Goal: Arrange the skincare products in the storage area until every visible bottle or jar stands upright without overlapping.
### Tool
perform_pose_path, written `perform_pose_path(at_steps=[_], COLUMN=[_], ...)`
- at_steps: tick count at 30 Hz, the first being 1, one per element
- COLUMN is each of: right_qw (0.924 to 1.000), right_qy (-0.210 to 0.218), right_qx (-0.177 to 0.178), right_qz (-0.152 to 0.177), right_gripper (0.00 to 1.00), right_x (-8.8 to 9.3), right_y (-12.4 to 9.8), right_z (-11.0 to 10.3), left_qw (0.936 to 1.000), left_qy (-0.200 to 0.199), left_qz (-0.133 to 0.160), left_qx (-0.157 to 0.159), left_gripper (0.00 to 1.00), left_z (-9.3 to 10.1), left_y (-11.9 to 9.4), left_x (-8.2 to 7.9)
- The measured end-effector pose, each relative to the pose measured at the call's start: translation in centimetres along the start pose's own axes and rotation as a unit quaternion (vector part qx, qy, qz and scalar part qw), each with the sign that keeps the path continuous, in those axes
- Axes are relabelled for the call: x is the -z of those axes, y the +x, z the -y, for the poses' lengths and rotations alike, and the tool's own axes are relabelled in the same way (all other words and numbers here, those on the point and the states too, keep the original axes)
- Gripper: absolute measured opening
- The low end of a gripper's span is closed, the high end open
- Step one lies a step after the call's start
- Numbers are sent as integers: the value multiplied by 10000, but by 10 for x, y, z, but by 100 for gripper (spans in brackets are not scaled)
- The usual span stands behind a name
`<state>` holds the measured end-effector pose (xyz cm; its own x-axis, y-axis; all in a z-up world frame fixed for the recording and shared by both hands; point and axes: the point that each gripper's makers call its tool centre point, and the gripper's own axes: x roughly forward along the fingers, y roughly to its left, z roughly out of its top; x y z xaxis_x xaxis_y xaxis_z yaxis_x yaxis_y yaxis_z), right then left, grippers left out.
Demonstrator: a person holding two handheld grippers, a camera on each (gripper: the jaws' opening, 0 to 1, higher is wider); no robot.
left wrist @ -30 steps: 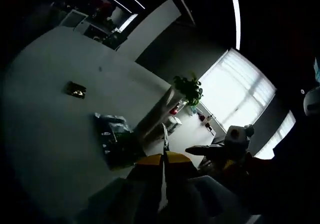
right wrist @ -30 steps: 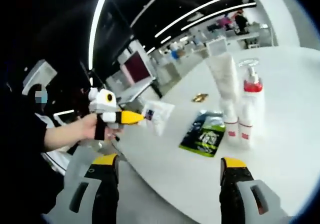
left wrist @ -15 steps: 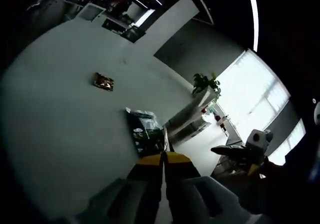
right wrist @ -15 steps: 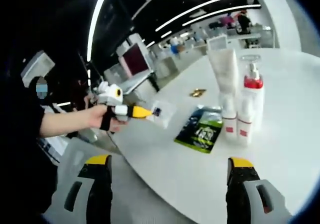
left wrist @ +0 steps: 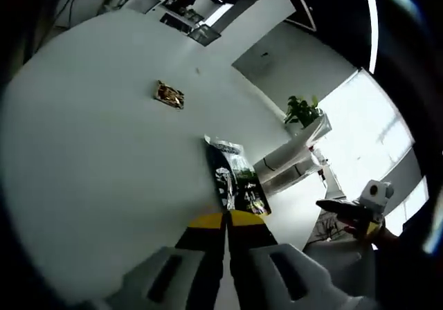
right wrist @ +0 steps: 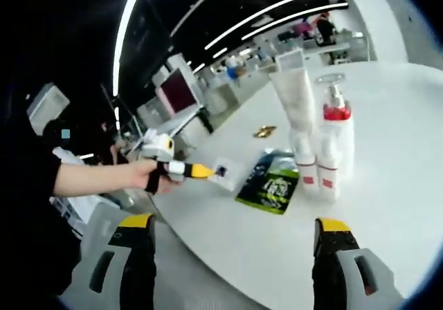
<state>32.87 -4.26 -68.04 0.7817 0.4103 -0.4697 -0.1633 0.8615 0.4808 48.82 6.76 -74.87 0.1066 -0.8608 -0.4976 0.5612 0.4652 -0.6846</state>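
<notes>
Left gripper [right wrist: 205, 171], jaws clamped on a clear sachet [right wrist: 225, 174], hovers at the round white table's [left wrist: 90, 158] near edge, right gripper [right wrist: 232, 235] gaping wide.

A wide round white table [left wrist: 83, 151] takes up most of the left gripper view, and its curved edge runs across the right gripper view. Past it a bright window with pale blinds [left wrist: 360, 137] glows, with a green leafy potted plant [left wrist: 302, 108] on a white cabinet [left wrist: 287, 161] before it. Long white ceiling light strips [right wrist: 277, 12] cross a dark ceiling. A grey wall [left wrist: 291, 61] stands behind, and distant office desks with monitors [right wrist: 176, 92] are blurred.
</notes>
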Motion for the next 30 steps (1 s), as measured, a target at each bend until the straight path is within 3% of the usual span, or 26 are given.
perform_pose_path(at_steps=[16, 22, 30], right_qw=[9998, 9999, 9998], right_qy=[-65, 15, 33], right_qx=[-94, -63, -64], right_qz=[-165, -149, -181], right_gripper=[97, 97, 96], right_x=[5, 5, 6], right_y=[4, 3, 4], right_z=[-3, -1, -1], left_qw=[9996, 9989, 9984], left_qy=[-177, -261, -57], left_qz=[-177, -190, -368], left_qx=[-131, -328, -429], left_gripper=[0, 0, 0], left_z=[-8, -16, -18], left_y=[6, 6, 5], left_x=[6, 7, 11])
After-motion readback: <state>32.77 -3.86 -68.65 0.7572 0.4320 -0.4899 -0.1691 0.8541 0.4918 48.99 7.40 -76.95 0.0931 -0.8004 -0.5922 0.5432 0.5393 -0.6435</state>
